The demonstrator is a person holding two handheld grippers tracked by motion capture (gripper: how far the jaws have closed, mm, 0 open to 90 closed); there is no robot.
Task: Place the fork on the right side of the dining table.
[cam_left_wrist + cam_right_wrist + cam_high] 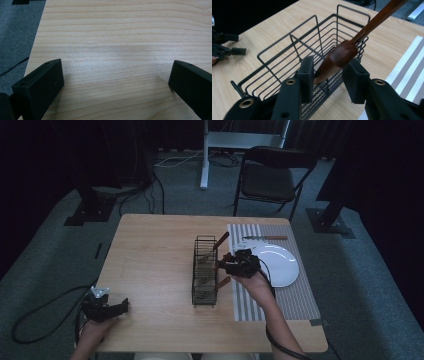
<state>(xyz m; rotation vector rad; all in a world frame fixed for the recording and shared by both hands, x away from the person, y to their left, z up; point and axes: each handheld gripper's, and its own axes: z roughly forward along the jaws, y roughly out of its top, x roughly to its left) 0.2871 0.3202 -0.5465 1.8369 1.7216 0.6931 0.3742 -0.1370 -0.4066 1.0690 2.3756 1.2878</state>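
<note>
Right gripper [328, 75]: jaws around a brown handle [339, 56], gap on one side.
Handle: sticks out of the wire basket [287, 50].
Left gripper [116, 82]: wide, holding nothing.
Left: knife [265, 238] beside plate [280, 265].

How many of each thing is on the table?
Wire basket: 1
Wooden handles poking out of the basket: 3
Plate: 1
Knife: 1
Striped mat: 1
Total: 7
</note>
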